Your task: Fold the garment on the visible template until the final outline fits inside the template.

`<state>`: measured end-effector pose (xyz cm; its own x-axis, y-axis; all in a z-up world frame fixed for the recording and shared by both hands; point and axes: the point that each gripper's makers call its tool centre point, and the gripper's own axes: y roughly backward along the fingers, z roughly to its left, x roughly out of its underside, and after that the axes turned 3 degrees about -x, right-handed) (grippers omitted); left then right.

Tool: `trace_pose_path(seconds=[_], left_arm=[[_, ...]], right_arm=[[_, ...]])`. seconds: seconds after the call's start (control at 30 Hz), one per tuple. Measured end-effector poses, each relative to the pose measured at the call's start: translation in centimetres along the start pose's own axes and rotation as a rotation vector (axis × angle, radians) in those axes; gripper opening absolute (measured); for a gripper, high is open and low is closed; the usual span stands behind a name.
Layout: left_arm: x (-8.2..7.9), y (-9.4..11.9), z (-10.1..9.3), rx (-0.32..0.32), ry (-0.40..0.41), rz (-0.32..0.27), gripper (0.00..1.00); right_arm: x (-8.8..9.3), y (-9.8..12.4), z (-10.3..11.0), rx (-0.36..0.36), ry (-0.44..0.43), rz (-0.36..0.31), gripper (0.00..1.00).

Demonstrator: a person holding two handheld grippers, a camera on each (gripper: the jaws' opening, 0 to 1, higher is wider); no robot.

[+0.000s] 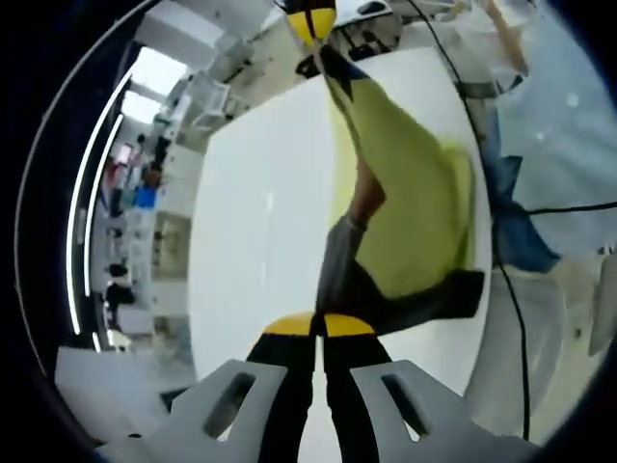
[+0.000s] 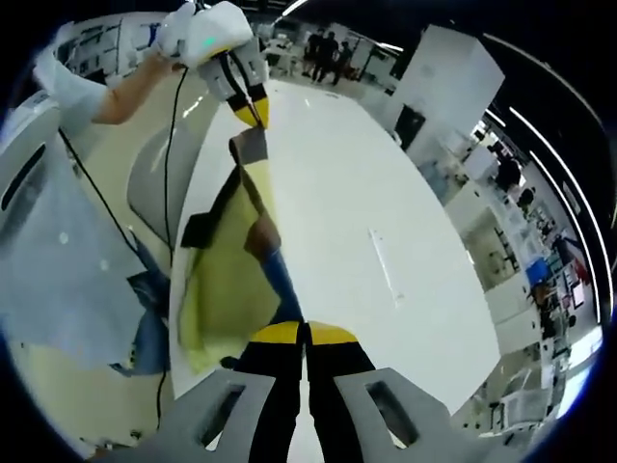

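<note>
- Left gripper [image 1: 318, 325], in the left gripper view, rises from the bottom edge with its yellow-tipped jaws pressed together on an edge of the garment [image 1: 410, 207]; the cloth runs up and away from the tips, grey and dark near the jaws, yellow-green further on
- Same view: the garment hangs stretched over the white table [image 1: 251, 222], held taut between this gripper and the right gripper [image 1: 313, 21] at the top of the picture, whose yellow tips also sit on the cloth; a dark sleeve or cuff trails out to the right of the lower end
- Same view: a black cable [image 1: 501, 280] runs down the right side past light blue clothing [image 1: 549, 116] (a person's, it seems); shelves and ceiling strip lights lie far off on the left
- Right gripper [image 2: 304, 334], in the right gripper view, comes up from the bottom with its jaws closed on the near end of the garment [image 2: 227, 280]; a blue-grey strip of fabric leads straight into the tips
- Same view: the yellow-green cloth stretches up to the left gripper [image 2: 254, 108], gripped by a person's hand [image 2: 207, 34] at the top; its jaws meet on a grey corner of the cloth
- Same view: the white table [image 2: 386, 222] spreads to the right beneath; I cannot make out a template outline on it
</note>
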<state>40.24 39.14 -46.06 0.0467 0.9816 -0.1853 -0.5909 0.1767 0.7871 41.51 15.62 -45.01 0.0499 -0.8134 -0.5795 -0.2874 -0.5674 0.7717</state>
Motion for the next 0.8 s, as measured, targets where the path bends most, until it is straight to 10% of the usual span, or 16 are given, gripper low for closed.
trace_pose_path(seconds=[0.8], left_arm=[[1.4,-6.0,2.3,0.028,0.138,-0.030,0.00]], right_arm=[[1.9,-4.1,-4.4,0.032,-0.090,-0.024,0.01]])
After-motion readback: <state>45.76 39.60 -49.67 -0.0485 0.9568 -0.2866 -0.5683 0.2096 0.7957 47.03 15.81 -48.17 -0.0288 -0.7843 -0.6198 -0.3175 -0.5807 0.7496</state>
